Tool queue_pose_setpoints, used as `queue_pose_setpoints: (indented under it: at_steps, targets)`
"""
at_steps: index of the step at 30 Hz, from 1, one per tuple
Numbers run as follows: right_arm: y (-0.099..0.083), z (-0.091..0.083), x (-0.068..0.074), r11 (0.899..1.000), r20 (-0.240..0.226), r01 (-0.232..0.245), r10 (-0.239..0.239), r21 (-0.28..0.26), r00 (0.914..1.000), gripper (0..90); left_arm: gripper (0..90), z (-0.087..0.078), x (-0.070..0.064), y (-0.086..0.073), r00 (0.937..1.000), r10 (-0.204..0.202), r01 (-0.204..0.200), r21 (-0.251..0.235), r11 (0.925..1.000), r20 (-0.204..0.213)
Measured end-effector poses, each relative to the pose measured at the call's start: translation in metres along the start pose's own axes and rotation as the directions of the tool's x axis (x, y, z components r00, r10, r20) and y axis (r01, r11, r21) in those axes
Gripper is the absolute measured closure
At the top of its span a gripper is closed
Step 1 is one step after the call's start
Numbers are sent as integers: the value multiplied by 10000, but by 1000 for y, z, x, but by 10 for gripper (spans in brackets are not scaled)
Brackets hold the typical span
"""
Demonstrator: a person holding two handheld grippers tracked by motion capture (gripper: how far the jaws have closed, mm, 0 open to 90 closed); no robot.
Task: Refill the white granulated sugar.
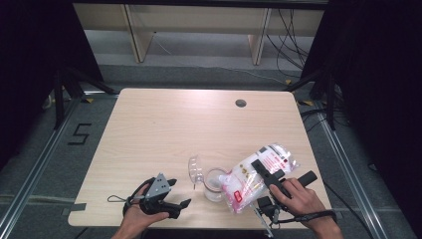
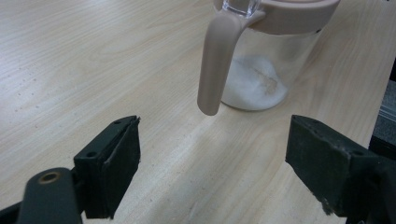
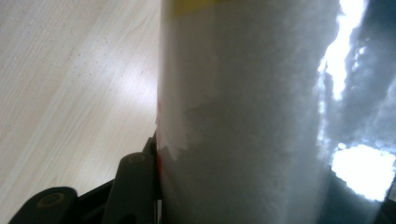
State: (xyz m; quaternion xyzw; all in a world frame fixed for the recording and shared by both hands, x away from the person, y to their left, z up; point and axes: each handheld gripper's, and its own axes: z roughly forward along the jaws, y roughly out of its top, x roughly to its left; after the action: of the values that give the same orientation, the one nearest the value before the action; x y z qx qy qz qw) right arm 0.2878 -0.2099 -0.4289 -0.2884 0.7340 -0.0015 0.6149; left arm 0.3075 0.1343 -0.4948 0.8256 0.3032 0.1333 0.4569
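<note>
Bag (image 1: 254,177) in right tool (image 1: 268,175), near table edge (image 1: 199,222)

A light wooden table (image 1: 164,124) carries a clear jar (image 1: 215,185).

On the table (image 1: 164,129), the jar (image 1: 215,184) stands near the front edge, right of the middle. Its lid (image 1: 195,169) lies just to its left. The bag (image 1: 254,177) leans over the jar from the right, clamped in the right gripper (image 1: 266,174). The left gripper (image 1: 174,195) sits left of the jar, apart from it, jaws wide and facing the jar's handle (image 2: 215,60). Powder (image 2: 254,86) lies in the jar's bottom.
</note>
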Motion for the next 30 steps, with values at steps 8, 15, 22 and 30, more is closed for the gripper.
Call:
queue_pose_setpoints:
  at_steps: [8, 15, 22, 30]
  targets:
    - [0, 0, -2, 9999, 19, 158, -158, -56, 9999, 566, 175, 1, -3, 0, 9996, -291, 293, -217, 9993, 66]
    - [0, -1, -2, 10000, 43, 69, -69, -21, 10000, 568, 175, 1, -3, 0, 9997, -254, 255, -186, 9995, 67]
    - [0, -1, -2, 9999, -17, 109, -109, -28, 9999, 572, 175, 1, -3, 0, 9997, -236, 237, -208, 9995, 66]
    - [-1, -1, -2, 10000, -34, 95, -95, 2, 9999, 578, 175, 2, -4, 0, 9994, -332, 335, -333, 9989, 113]
